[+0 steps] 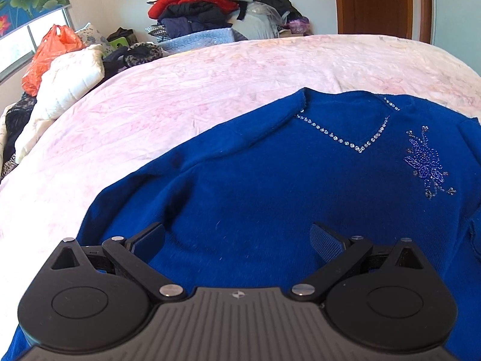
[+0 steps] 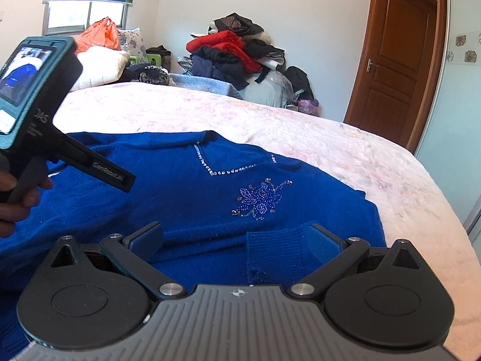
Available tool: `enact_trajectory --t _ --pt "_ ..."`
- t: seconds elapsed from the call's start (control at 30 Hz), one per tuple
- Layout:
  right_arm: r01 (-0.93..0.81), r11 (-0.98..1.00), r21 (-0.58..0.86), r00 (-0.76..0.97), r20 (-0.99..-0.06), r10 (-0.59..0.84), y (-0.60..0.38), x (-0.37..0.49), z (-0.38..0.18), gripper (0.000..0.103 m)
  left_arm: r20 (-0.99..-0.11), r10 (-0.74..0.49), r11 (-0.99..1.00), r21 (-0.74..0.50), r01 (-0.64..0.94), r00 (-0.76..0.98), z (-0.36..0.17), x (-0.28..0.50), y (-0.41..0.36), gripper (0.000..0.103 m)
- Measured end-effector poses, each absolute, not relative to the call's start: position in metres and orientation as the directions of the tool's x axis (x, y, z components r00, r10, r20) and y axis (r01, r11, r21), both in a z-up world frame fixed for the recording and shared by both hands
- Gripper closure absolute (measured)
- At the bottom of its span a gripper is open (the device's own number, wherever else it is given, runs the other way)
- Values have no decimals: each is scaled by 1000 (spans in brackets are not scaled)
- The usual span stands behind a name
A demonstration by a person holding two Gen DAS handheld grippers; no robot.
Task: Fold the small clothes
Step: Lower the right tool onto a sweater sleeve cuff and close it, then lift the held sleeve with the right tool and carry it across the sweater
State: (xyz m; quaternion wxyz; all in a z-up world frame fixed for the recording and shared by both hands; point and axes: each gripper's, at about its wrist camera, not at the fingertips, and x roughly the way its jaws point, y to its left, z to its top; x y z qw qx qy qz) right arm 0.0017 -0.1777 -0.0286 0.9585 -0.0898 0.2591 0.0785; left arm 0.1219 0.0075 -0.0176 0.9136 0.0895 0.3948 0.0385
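On the crinkled pink bedspread [image 1: 210, 84] lies a fuzzy blue sweater [image 1: 255, 186], both grippers' fingers [image 1: 150, 237] spread wide above it.

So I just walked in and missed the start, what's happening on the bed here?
A person holds a two-finger tool in each hand over a blue sweater spread face up on a pink bedspread. Both the left tool and the right tool are open and gripping nothing. A ribbed cuff of a sleeve already lies across the front, between the right tool's fingers. The beaded flower and the neckline are in plain view, so folding has barely begun.
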Motion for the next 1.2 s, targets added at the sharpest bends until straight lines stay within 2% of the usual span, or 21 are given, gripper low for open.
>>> enact_trajectory --t 0.1,0.17,0.3,0.37,0.47,0.57,0.63,0.67,0.77,0.87,0.9,0.97,1.03,1.13,1.2 --pt "-192 972 -138 849 -520 94 -181 3 -36 1 -723 140 980 197 8 677 -24 134 4 0" --pt "-183 969 -164 853 -516 74 -185 0 -41 6 -726 145 978 206 12 672 -28 142 2 0" --pt "-203 950 -237 820 -572 33 -194 -2 -63 30 -731 165 975 223 3 662 -38 161 2 0" --pt "-217 954 -207 788 -614 46 -202 1 -73 42 -730 164 977 215 -4 663 -40 168 3 0" --pt "-216 967 -136 775 -626 85 -211 8 -78 44 -728 162 979 204 -15 667 -40 178 5 0" --pt "-203 965 -164 791 -608 63 -213 17 -77 52 -720 163 981 192 -33 674 -39 187 9 0" --pt "-197 965 -176 801 -597 54 -216 23 -75 72 -715 174 981 185 -57 678 -41 196 14 0" --pt "-194 965 -177 803 -593 53 -219 26 -74 79 -712 182 981 182 -72 679 -42 201 18 0" --pt "-201 961 -189 807 -589 53 -224 31 -73 84 -697 218 975 189 -117 683 -41 216 26 0" --pt "-206 948 -241 808 -588 26 -222 31 -74 83 -658 290 956 236 -176 695 -40 234 31 0" --pt "-200 945 -259 814 -580 13 -221 30 -75 80 -640 327 943 265 -200 695 -41 242 34 0" --pt "-180 938 -297 828 -561 -18 -219 29 -76 60 -611 392 918 314 -244 688 -43 258 39 0" --pt "-179 926 -333 837 -546 -34 -217 29 -76 59 -596 432 900 334 -280 677 -44 275 47 0" --pt "-222 921 -321 834 -551 9 -218 29 -74 62 -606 450 893 305 -332 656 -38 296 64 0" --pt "-258 918 -301 823 -566 45 -218 31 -74 83 -622 450 892 280 -354 641 -34 308 73 0"
